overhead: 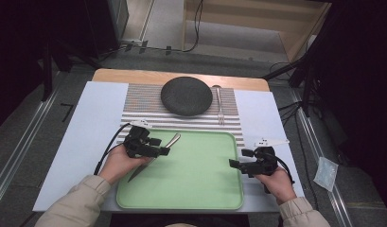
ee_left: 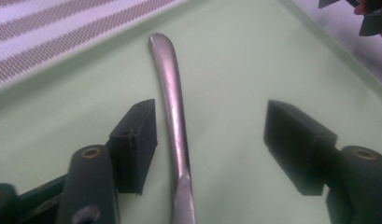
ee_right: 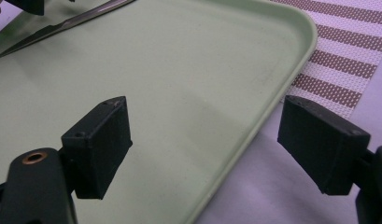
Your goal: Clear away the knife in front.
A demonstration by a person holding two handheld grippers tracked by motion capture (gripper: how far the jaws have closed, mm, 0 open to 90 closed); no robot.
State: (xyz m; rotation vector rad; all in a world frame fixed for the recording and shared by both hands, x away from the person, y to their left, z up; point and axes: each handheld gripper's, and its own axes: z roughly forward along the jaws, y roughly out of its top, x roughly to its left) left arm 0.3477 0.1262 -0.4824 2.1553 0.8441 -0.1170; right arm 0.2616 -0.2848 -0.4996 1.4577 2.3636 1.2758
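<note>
one knife (overhead: 153, 158), handle toward the placemat (overhead: 139, 101)

left gripper (ee_left: 209, 140): jaws apart | knife (ee_left: 172, 107) handle between (untouched) | green tray (ee_left: 254, 56) beneath

A dark round plate (overhead: 186, 96) sits on a striped placemat (overhead: 139, 101), a fork (overhead: 219, 106) just beside it.
</note>
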